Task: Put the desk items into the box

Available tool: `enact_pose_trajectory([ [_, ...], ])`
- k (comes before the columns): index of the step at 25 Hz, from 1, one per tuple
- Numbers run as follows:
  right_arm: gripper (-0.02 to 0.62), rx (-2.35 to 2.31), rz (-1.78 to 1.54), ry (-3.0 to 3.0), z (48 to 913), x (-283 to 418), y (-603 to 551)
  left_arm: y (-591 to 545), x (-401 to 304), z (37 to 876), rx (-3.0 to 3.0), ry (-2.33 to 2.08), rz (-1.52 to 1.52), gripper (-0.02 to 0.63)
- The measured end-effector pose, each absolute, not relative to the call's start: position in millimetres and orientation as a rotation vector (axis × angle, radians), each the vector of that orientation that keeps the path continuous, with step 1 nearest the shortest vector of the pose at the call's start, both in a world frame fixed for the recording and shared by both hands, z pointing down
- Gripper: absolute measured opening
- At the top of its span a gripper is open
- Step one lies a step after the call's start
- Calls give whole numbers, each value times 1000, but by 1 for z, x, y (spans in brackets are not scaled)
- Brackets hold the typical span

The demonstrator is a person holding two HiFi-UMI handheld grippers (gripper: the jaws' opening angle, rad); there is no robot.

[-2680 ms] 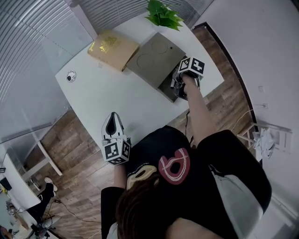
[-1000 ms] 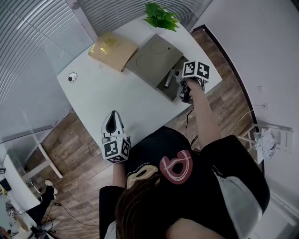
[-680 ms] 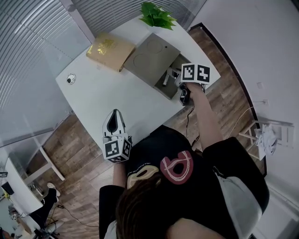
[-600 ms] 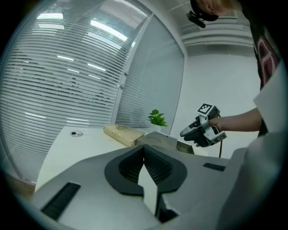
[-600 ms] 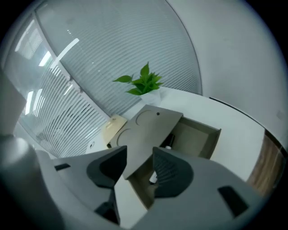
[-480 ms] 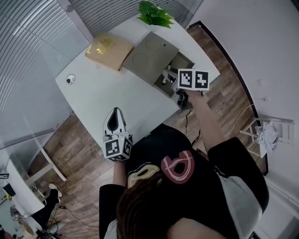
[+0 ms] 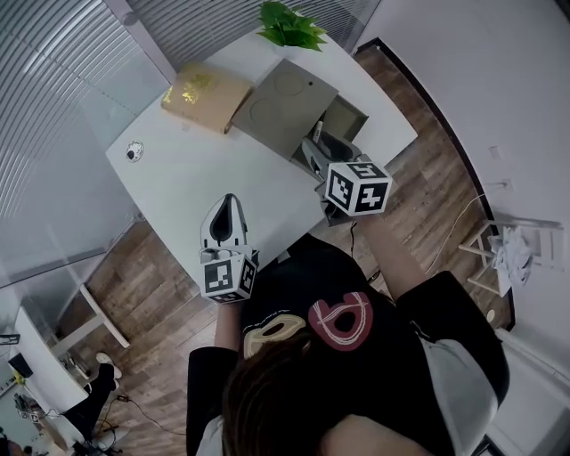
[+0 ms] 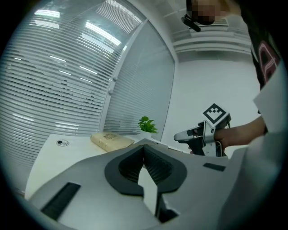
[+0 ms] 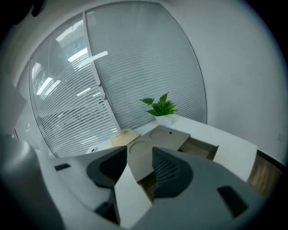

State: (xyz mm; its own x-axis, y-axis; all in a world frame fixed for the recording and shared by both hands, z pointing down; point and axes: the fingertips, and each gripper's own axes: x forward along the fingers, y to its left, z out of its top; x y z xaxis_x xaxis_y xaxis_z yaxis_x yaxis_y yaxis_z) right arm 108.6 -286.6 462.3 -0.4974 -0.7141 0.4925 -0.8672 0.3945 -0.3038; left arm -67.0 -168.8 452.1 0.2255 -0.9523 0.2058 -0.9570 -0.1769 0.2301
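Note:
A grey flat box lies on the white desk, its lid slid aside so the right end stands uncovered; what is inside is hard to make out. In the right gripper view the lid and the uncovered end lie ahead. My right gripper hovers just short of the box's near edge, open, with nothing between the jaws. My left gripper is over the desk's near edge, shut and holding nothing.
A gold-tan packet lies left of the box, a potted plant stands at the far edge, and a small round thing sits near the desk's left corner. Glass walls with blinds stand beyond the desk. Wooden floor surrounds it.
My right gripper has drawn back out of the box's uncovered end, rising and coming toward the person. The left gripper has barely shifted.

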Motion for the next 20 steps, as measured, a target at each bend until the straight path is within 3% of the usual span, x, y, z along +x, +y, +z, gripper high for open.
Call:
enact_pose_trajectory([
  [9, 179, 1365, 508, -2381, 472, 107, -250, -167, -52, 453, 2253, -1728, 52, 17],
  [20, 143, 1318, 463, -2389, 487, 98, -212, -170, -21, 451, 2307, -1643, 4, 17],
])
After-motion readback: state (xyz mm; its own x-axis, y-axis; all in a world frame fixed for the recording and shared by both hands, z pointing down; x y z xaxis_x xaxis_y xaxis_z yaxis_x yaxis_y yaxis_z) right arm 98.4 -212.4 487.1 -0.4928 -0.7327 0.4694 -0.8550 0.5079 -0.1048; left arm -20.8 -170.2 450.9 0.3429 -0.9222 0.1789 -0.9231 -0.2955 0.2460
